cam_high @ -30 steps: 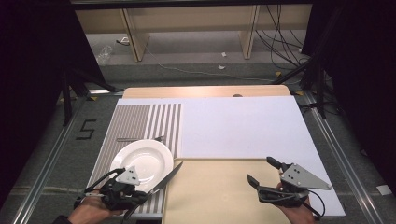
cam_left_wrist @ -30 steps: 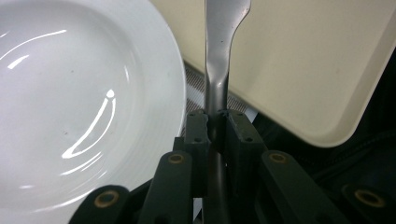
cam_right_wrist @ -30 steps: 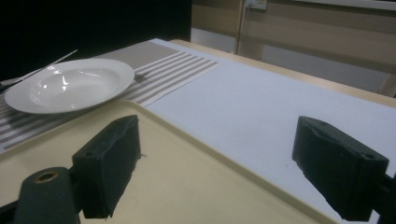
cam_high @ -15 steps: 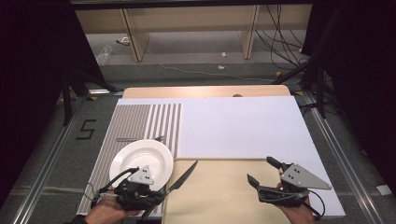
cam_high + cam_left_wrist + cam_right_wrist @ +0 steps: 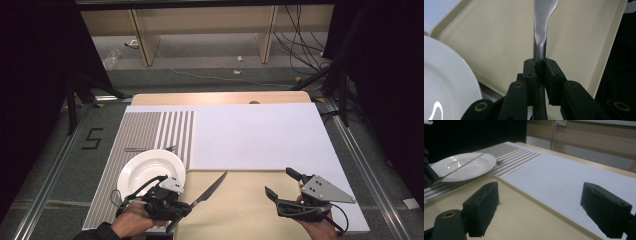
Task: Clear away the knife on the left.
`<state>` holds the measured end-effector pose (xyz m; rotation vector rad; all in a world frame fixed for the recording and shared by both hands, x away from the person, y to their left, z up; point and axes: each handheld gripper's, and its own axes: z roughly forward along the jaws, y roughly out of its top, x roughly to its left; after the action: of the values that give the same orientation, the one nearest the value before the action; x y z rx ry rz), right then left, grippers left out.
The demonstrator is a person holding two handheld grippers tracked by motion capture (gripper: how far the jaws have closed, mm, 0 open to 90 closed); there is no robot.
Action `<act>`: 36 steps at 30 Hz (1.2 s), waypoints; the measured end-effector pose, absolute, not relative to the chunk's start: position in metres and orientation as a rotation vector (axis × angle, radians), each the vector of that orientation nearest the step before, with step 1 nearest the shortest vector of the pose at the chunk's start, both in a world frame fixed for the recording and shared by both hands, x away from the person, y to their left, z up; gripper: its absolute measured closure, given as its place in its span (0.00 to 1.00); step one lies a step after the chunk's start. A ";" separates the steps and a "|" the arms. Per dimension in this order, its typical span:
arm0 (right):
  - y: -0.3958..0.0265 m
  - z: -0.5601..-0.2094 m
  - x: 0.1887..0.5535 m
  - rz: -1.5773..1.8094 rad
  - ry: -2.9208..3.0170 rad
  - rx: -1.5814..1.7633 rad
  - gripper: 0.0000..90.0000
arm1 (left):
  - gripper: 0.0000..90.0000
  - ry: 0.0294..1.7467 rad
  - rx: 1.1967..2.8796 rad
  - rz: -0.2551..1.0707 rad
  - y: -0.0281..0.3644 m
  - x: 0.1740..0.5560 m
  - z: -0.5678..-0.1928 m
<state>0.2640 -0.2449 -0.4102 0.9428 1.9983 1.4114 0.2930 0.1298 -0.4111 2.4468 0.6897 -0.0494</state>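
A table knife is clamped by its handle in my left gripper, which is shut near the front edge, just right of the white plate. The blade points up and right over the beige tray. In the left gripper view the jaws pinch the knife above the tray, with the plate at the left. My right gripper hovers open over the tray's right part, with nothing between its pads. The right gripper view shows the plate beyond the tray.
A striped grey placemat lies under the plate, with a fork on it behind the plate. A white mat covers the table's middle and right. Beyond the table are floor, cables and shelf legs.
My left gripper has carried the knife to the right, from beside the plate's rim out over the tray. The right gripper has stayed where it was, still open.
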 end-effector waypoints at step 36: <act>-0.246 -0.410 0.264 1.422 1.983 0.944 0.18 | 0.88 0.668 2.547 -0.201 0.080 0.301 -0.441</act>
<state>0.2643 -0.2455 -0.4097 0.9441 1.9830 1.4225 0.3013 0.0804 -0.4408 2.5467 0.6683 -0.2015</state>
